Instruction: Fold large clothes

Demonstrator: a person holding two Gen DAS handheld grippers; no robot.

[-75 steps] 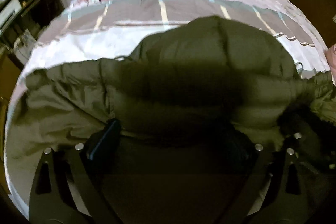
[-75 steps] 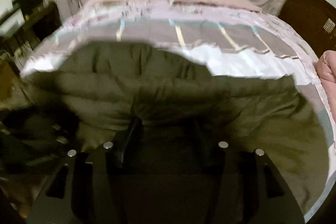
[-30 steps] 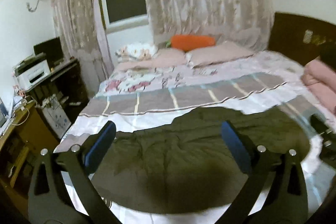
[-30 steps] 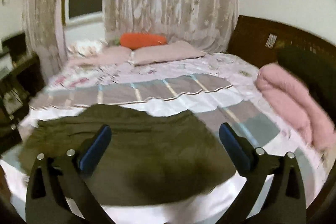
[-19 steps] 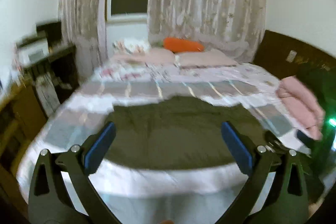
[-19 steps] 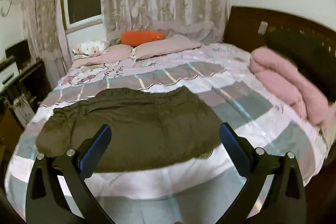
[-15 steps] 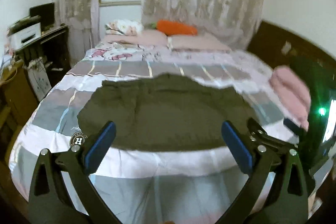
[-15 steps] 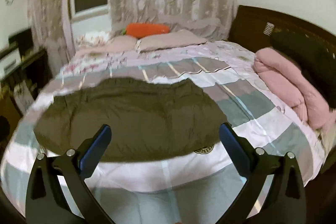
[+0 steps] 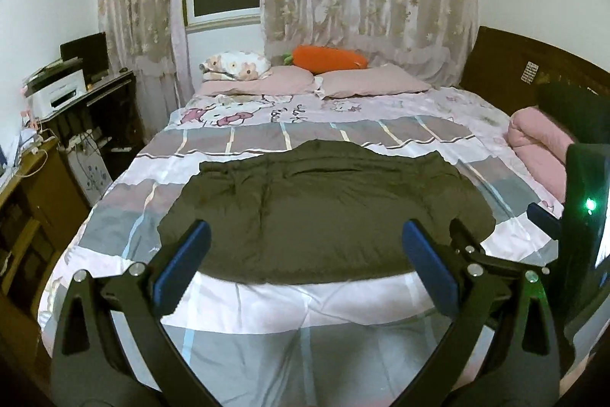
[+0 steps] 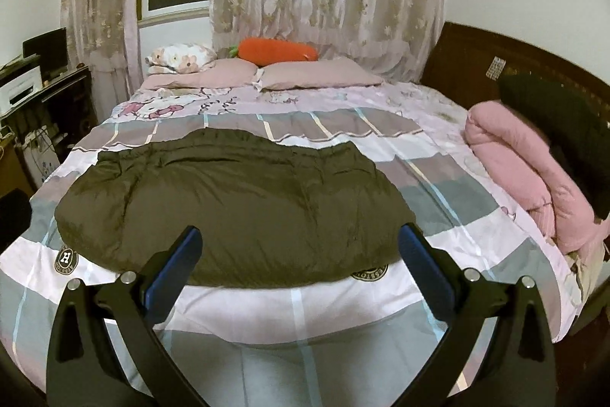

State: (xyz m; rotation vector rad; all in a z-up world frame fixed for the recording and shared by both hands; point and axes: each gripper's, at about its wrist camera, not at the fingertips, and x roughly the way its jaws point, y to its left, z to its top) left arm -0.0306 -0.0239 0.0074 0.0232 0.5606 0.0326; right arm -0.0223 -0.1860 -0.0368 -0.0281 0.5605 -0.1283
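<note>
The puffy olive-green jacket (image 10: 232, 205) lies already folded compact on the patchwork bed (image 10: 438, 201), ahead of both fingers; left gripper (image 9: 305, 264) and right gripper (image 10: 301, 264) stand wide, empty; little seems left

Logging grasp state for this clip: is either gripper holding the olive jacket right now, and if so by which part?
Nothing is held. The left gripper and right gripper are both open and clear of the olive jacket, which lies folded on the bed.

Both tools withdrawn from the olive jacket (image 10: 236, 205) since earlier frames: left tool (image 9: 305, 262) and right tool (image 10: 301, 262) now spread wide, empty, pulled back beyond the bed (image 10: 343, 296) edge.
</note>
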